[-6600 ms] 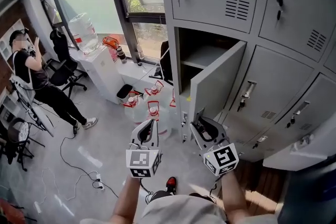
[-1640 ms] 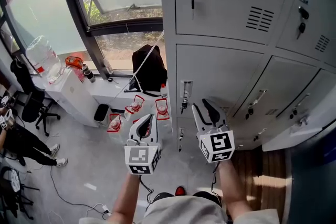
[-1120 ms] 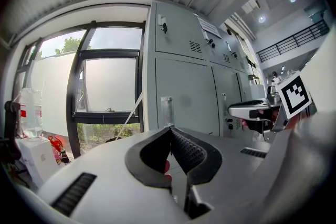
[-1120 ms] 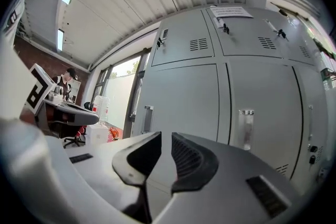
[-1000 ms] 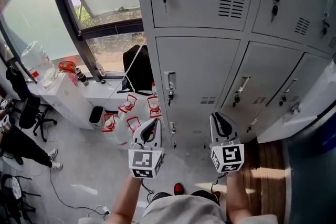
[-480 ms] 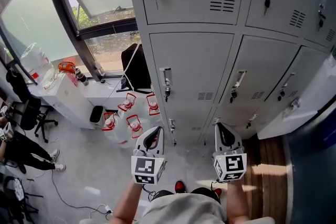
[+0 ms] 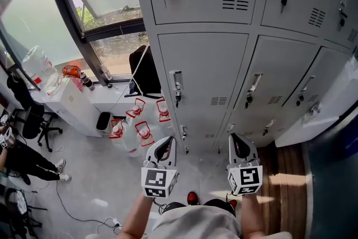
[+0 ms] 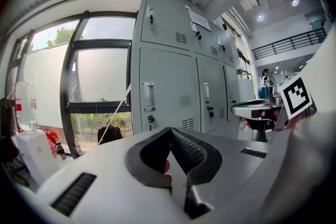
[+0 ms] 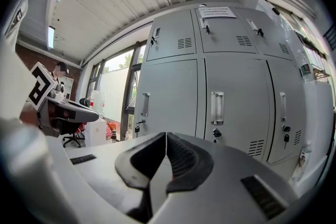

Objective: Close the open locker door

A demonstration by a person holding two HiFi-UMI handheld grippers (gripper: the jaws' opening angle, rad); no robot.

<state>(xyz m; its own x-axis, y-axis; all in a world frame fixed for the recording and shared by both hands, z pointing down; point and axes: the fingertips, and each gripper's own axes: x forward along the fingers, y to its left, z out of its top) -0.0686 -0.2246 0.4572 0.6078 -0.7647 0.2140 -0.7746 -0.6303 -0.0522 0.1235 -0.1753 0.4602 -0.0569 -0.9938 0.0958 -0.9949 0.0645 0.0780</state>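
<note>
Mid-frame, the locker door sits flush: stiff, light steel, we'd push near its handle. Left tool and right tool pinched together, empty.

Grey polished floor under a window. Clear water jugs with red-and-white labels stand clustered at the foot of grey lockers. A small black bin sits just beside them. A thin cable trails to a power strip. Wood flooring on the right.
</note>
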